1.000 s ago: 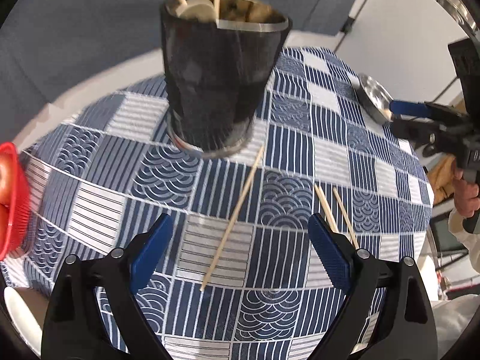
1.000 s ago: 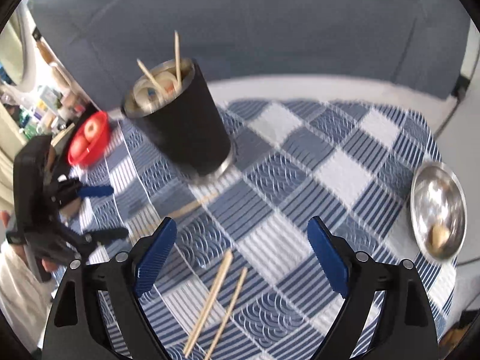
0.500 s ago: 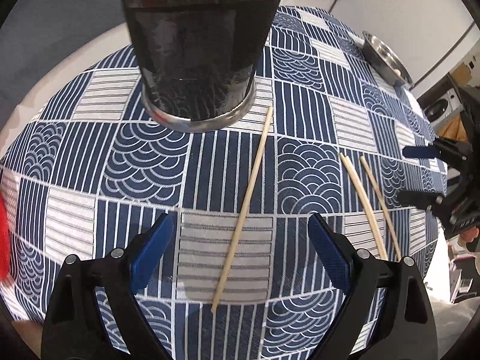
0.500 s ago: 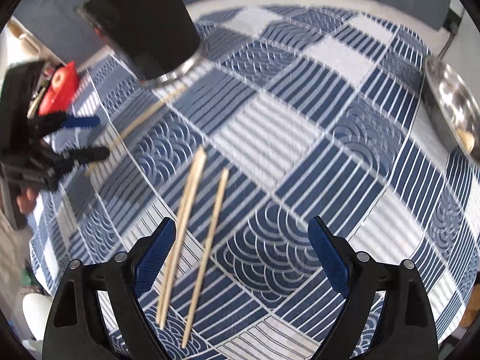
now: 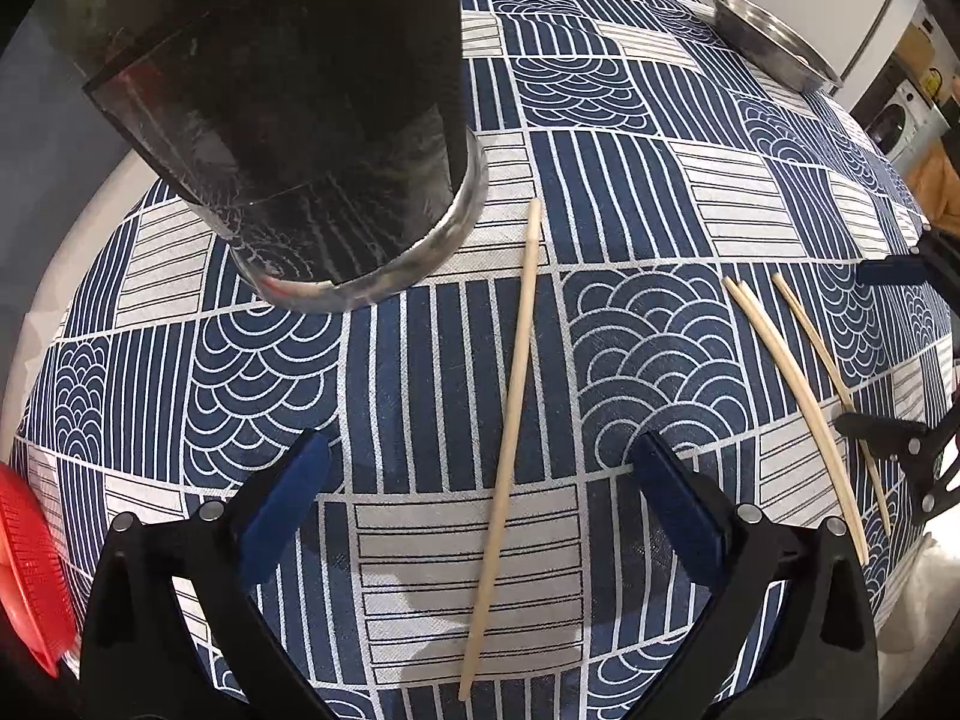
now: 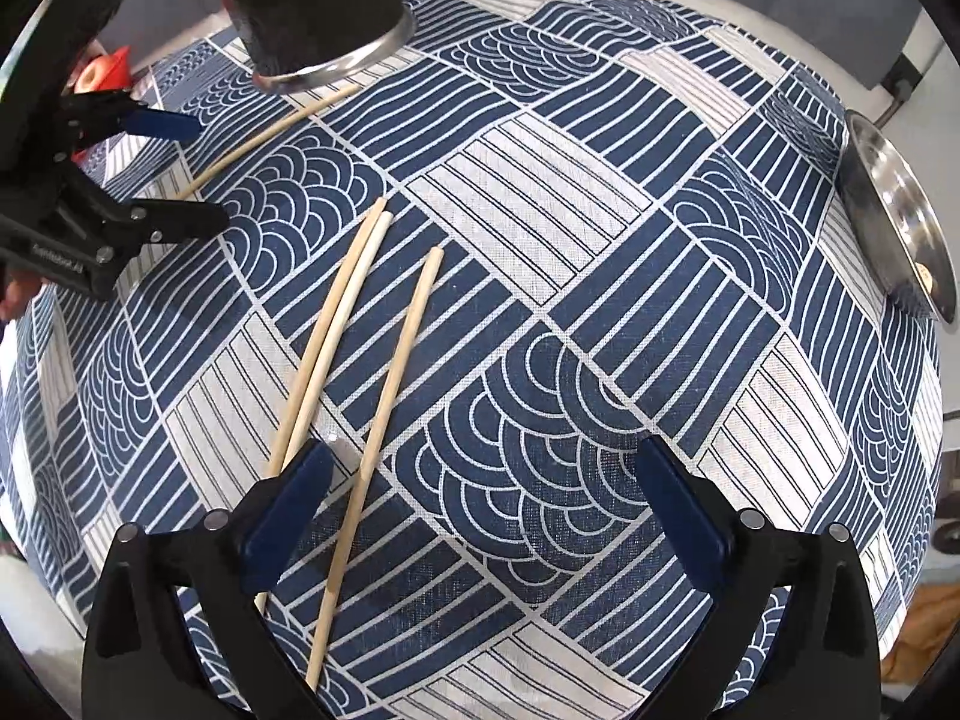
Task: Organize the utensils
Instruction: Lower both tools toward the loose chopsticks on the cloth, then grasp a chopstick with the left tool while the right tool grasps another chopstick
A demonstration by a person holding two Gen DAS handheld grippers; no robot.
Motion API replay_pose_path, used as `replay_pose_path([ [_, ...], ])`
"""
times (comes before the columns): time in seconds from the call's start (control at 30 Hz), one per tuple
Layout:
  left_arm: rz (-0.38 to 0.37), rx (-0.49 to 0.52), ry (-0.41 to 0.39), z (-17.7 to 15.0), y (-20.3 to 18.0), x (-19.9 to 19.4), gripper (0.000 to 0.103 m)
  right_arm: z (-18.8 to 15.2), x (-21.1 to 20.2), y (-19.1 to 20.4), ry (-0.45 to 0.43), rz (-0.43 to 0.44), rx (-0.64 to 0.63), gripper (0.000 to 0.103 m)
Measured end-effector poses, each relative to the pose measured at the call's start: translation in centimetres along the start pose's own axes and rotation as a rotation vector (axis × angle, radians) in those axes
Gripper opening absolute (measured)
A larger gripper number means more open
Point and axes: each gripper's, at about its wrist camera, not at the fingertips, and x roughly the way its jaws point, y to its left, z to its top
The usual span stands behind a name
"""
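A black utensil holder (image 5: 288, 120) with a metal base stands on the blue patterned tablecloth (image 5: 600, 138). One wooden chopstick (image 5: 507, 426) lies in front of it, between the fingers of my open, empty left gripper (image 5: 480, 468), which hovers low over it. Three more chopsticks (image 6: 354, 348) lie side by side under my right gripper (image 6: 486, 474), which is open and empty; its left finger is over the pair. The holder (image 6: 312, 6) and the single chopstick (image 6: 264, 135) also show in the right wrist view, with my left gripper (image 6: 186, 174) beside them.
A steel bowl (image 6: 900, 222) sits at the table's right edge, also in the left wrist view (image 5: 774, 54). A red basket (image 5: 30, 564) is at the left edge. The other chopsticks (image 5: 798, 402) lie right of the left gripper.
Both grippers have moved down and forward, close to the table. The holder's top has left both views. The chopsticks now sit between or under the fingers.
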Motion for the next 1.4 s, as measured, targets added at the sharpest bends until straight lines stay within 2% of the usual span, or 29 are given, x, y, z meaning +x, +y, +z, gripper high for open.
replay_pose_path([
  [0.2, 0.001, -0.002, 0.014, 0.4, 0.0, 0.2, 0.099, -0.2, -0.2, 0.0, -0.024, 0.001, 0.002, 0.097],
  [0.27, 0.004, -0.016, 0.027, 0.6, 0.1, 0.3, 0.099, -1.3, -0.6, -0.4, -0.036, -0.003, 0.018, 0.097],
  [0.37, 0.017, -0.058, 0.039, 0.9, 0.0, 0.4, 0.099, -0.2, -0.9, -0.8, -0.015, -0.006, 0.03, 0.097],
  [0.47, 0.028, -0.1, 0.035, 0.5, 0.1, 0.2, 0.098, 0.5, -1.0, -0.9, 0.015, -0.001, -0.013, 0.096],
  [0.57, 0.036, -0.139, 0.011, -0.1, 0.5, -0.3, 0.09, 0.3, -1.2, -1.5, 0.031, 0.008, -0.043, 0.092],
  [0.63, 0.045, -0.169, 0.005, -0.4, 1.1, -1.0, 0.071, 0.0, -1.6, -2.0, 0.028, 0.013, -0.067, 0.076],
  [0.67, 0.049, -0.185, 0.002, -0.6, 1.4, -1.2, 0.067, -0.1, -2.0, -2.3, 0.024, 0.018, -0.081, 0.069],
  [0.7, 0.052, -0.198, -0.001, -0.9, 1.6, -1.5, 0.058, -0.1, -2.4, -2.6, 0.026, 0.021, -0.089, 0.053],
  [0.73, 0.052, -0.2, -0.002, -1.2, 1.8, -1.8, 0.047, -0.2, -2.6, -2.8, 0.028, 0.025, -0.093, 0.03],
  [0.77, 0.055, -0.204, 0.0, -1.4, 1.7, -2.1, 0.04, -0.2, -2.9, -3.3, 0.034, 0.03, -0.1, 0.016],
  [0.8, 0.051, -0.214, 0.004, -1.7, 1.9, -2.3, 0.026, -0.1, -3.0, -3.8, 0.043, 0.026, -0.097, 0.007],
  [0.83, 0.046, -0.231, 0.011, -2.0, 2.1, -2.4, 0.013, -0.1, -3.0, -4.2, 0.046, 0.043, -0.09, 0.005],
  [0.87, 0.032, -0.247, 0.016, -2.4, 2.2, -2.6, 0.01, -0.1, -3.1, -4.7, 0.048, 0.048, -0.081, 0.004],
  [0.93, -0.045, -0.333, 0.021, -3.4, 3.3, -3.1, 0.009, -0.2, -3.2, -5.5, 0.046, 0.052, -0.047, 0.004],
  [0.97, -0.071, -0.373, 0.02, -4.0, 3.6, -3.2, 0.009, -0.3, -3.3, -5.7, 0.039, 0.009, -0.043, 0.005],
  [1.0, -0.086, -0.403, 0.023, -4.6, 3.6, -3.2, 0.008, -0.6, -3.4, -5.8, 0.032, -0.018, -0.061, 0.005],
  [1.03, -0.096, -0.426, 0.028, -5.5, 3.6, -3.4, 0.006, -0.8, -3.6, -6.1, 0.032, -0.009, -0.06, 0.005],
  [1.17, -0.147, -0.562, 0.055, -8.3, 4.0, -4.2, 0.005, -1.1, -3.9, -8.8, 0.041, 0.146, 0.029, 0.004],
  [1.33, -0.149, -0.69, 0.09, -12.0, 3.5, -5.9, 0.005, -1.6, -4.1, -12.5, 0.045, 0.334, 0.17, 0.004],
  [1.4, -0.134, -0.716, 0.1, -13.1, 3.0, -6.7, 0.005, -2.2, -4.4, -13.3, 0.042, 0.363, 0.176, 0.004],
])
